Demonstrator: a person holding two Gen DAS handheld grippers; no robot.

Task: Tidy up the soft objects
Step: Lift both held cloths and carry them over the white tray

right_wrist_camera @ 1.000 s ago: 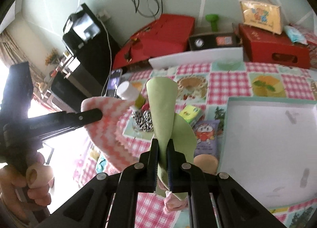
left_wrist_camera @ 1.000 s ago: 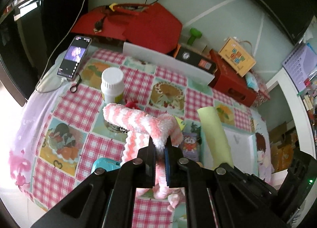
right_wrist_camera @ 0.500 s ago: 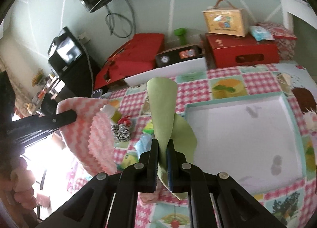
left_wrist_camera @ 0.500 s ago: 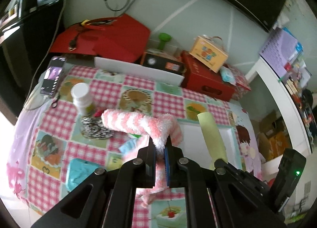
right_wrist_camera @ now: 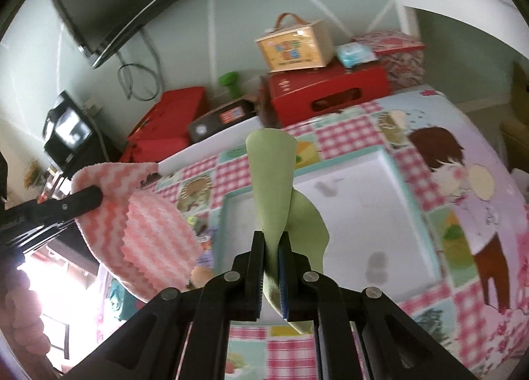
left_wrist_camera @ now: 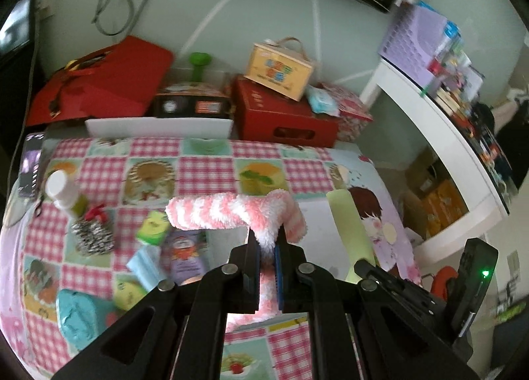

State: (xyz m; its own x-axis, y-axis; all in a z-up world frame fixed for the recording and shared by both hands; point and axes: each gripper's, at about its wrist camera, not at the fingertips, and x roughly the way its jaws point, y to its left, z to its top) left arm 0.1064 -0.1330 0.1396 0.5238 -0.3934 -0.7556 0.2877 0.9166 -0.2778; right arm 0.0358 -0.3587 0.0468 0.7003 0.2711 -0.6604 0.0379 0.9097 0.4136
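My left gripper (left_wrist_camera: 266, 241) is shut on a fluffy pink-and-white striped cloth (left_wrist_camera: 224, 213), which folds over the fingertips and hangs below them above the table. My right gripper (right_wrist_camera: 271, 241) is shut on a thin light-green cloth (right_wrist_camera: 272, 168) that stands up past the fingertips and droops to the right. In the left wrist view the green cloth (left_wrist_camera: 350, 231) shows at the right, with the right gripper's black body below it. In the right wrist view the pink cloth (right_wrist_camera: 145, 214) hangs at the left from the left gripper. Beneath both lies a shallow white tray (right_wrist_camera: 363, 214).
On the pink checked tablecloth (left_wrist_camera: 205, 175) lie a white-capped bottle (left_wrist_camera: 64, 193), a black-and-white patterned pouch (left_wrist_camera: 91, 234), small packets (left_wrist_camera: 153, 226) and a teal item (left_wrist_camera: 77, 317). Red boxes (left_wrist_camera: 284, 115) and a yellow carry box (left_wrist_camera: 281, 67) stand behind. A white shelf (left_wrist_camera: 436, 135) is at the right.
Both grippers have carried their cloths rightward across the table, from above the bottle and packets to above the white tray. Both views have also rolled. The grips have not changed.
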